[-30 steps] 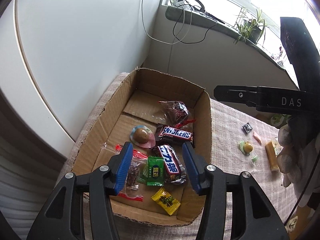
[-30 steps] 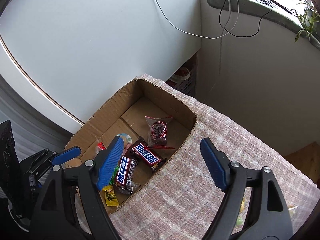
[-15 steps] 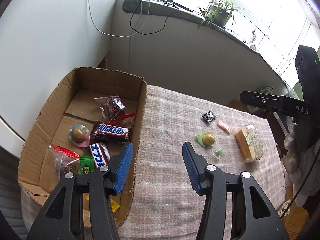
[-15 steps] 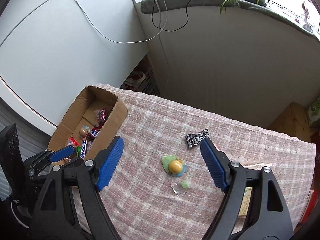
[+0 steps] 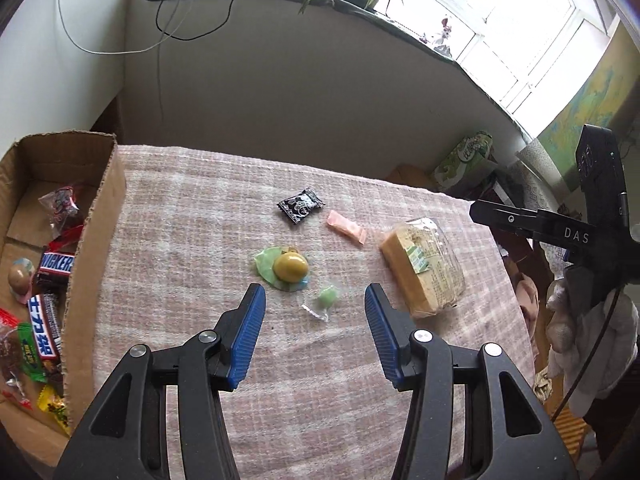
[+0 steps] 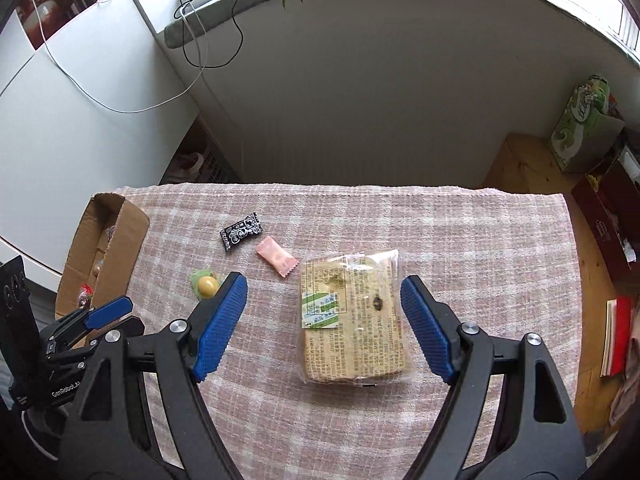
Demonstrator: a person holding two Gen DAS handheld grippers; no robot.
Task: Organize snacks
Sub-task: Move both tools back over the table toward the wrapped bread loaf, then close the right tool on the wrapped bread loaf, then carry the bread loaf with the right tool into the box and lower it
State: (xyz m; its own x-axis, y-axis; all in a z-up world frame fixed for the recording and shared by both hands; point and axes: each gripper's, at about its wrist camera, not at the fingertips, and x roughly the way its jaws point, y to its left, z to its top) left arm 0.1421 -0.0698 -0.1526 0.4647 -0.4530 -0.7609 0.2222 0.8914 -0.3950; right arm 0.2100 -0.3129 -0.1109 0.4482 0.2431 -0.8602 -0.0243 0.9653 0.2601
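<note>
1. Both grippers were hanging over the cardboard box (image 5: 98,248) a second ago; now they've swung across to the loose snacks on the checked cloth covering the counter (image 5: 200,208). The box sits at the left edge of both views now, already holding the Snickers bars (image 5: 56,266) and other sweets.

2. The left gripper (image 5: 312,310) has its jaws spread and empty. The small green candy (image 5: 326,298) in its clear wrapper lies between the tips, but nothing is touching it. The yellow ball candy (image 5: 290,266) on its green wrapper is just beyond the left jaw.

3. The right gripper (image 6: 324,294) is spread wide and empty too, with the wrapped cake slice (image 6: 352,316) lying flat on the cloth right between its jaws, which aren't touching it.

4. Still out on the cloth: the black candy packet (image 5: 300,206) and the pink candy (image 5: 346,228), near each other, towards the far side.

5. My read: the last drop-off is done and this is the swing back for the next round. Five items left, so past halfway, I'd guess.

6. Each hand looks lined up on its own target. The cake is wide and soft, so it'll want a gentle squeeze. The little green candy's crinkly wrapper could slip out of the jaws.
</note>
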